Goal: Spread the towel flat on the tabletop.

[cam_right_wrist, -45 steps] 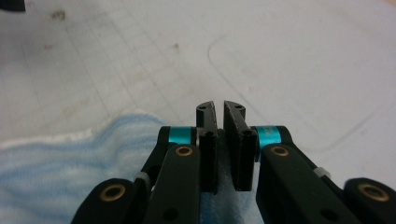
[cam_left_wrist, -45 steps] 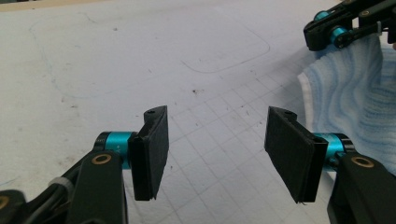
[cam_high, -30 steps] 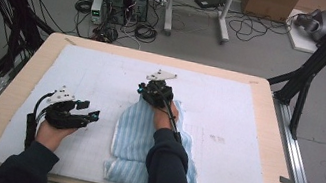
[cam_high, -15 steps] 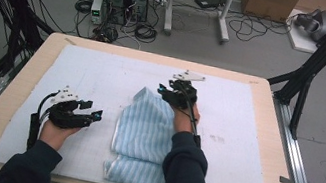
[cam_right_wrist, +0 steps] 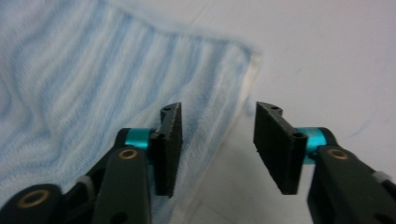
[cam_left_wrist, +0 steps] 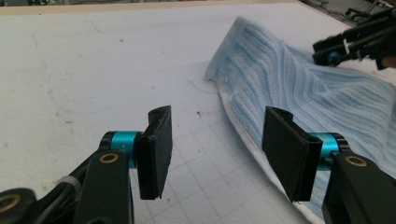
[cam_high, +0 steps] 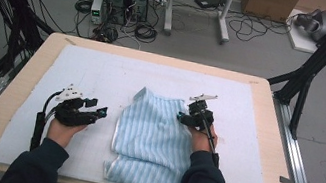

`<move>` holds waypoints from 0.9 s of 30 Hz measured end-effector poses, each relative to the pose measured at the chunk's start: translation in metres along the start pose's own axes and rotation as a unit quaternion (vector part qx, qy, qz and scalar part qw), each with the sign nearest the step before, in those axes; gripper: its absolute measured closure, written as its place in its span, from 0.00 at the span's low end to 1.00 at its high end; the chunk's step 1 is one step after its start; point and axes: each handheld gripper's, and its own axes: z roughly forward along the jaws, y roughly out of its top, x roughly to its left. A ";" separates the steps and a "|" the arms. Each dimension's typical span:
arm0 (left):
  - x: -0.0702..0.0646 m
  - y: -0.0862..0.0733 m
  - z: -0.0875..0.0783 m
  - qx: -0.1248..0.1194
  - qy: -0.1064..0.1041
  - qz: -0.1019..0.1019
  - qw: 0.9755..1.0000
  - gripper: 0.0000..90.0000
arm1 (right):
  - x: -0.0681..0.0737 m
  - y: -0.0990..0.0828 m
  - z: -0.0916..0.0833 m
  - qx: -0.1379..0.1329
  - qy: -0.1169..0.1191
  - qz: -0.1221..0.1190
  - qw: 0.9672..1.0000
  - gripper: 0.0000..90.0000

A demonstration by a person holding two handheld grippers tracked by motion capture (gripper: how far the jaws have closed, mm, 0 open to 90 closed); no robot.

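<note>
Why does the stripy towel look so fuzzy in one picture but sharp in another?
In the right gripper view the towel is blurred and soft, close to the camera. In the left gripper view its stripes look crisp. In the high view, light is even, with faint shadows under the right gripper and left gripper.
</note>
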 end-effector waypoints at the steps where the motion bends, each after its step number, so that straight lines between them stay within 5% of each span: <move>1: 0.001 0.000 0.000 -0.001 0.002 -0.001 1.000 0.48 | 0.002 -0.001 0.003 0.006 -0.002 -0.005 1.000 0.66; 4: 0.002 0.000 0.001 -0.001 0.004 -0.007 1.000 0.48 | 0.005 -0.001 0.001 0.008 0.014 -0.019 1.000 0.92; 7: 0.002 0.001 0.002 -0.003 0.000 -0.010 1.000 0.49 | 0.009 -0.001 -0.003 0.022 -0.026 -0.061 0.998 0.95; 14: -0.003 0.003 0.007 -0.008 -0.008 -0.014 1.000 0.49 | -0.013 -0.018 -0.022 0.027 -0.094 -0.044 0.994 0.94; 16: -0.005 0.008 0.010 -0.004 -0.014 -0.012 1.000 0.49 | -0.020 -0.024 -0.027 0.029 -0.112 -0.034 0.993 0.93; 21: -0.013 0.015 0.020 -0.003 -0.028 -0.006 1.000 0.49 | -0.029 -0.034 -0.038 -0.005 -0.084 -0.017 0.996 0.73; 27: -0.023 0.016 0.036 0.009 -0.052 0.000 0.999 0.48 | -0.028 -0.040 -0.061 -0.060 -0.060 0.000 0.996 0.58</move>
